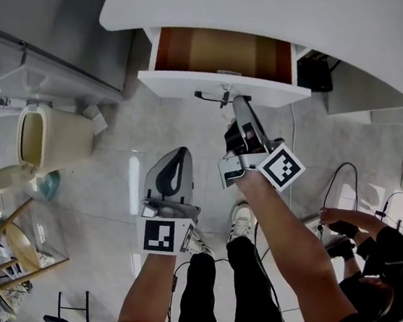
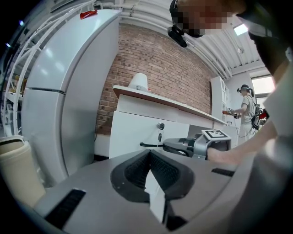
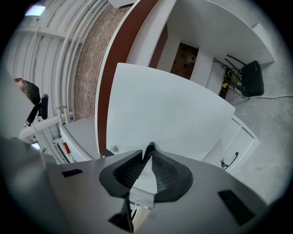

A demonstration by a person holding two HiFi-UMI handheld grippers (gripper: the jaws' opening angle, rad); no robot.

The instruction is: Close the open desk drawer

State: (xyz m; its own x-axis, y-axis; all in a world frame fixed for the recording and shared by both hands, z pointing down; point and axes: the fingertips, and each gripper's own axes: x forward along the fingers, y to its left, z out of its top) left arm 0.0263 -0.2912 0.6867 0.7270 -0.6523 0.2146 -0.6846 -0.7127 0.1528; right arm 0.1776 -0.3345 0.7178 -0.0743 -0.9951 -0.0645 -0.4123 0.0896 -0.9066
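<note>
Drawer (image 1: 224,52) — white front, brown wooden inside — stands pulled well out from under the curved white bench (image 1: 277,1). On the drawer's front sit a black bar handle (image 1: 210,97) and, above it, a small round lock (image 2: 160,125). The right tool (image 1: 237,101) has its jaws narrowed tip to tip with nothing seen between them, and rests against the drawer front just beside the handle's end. The left tool (image 1: 181,152), jaws likewise together and empty, hangs short of the drawer, apart from it. Farther left of the drawer stands a cream plastic bin (image 1: 52,135) — lid open.
</note>
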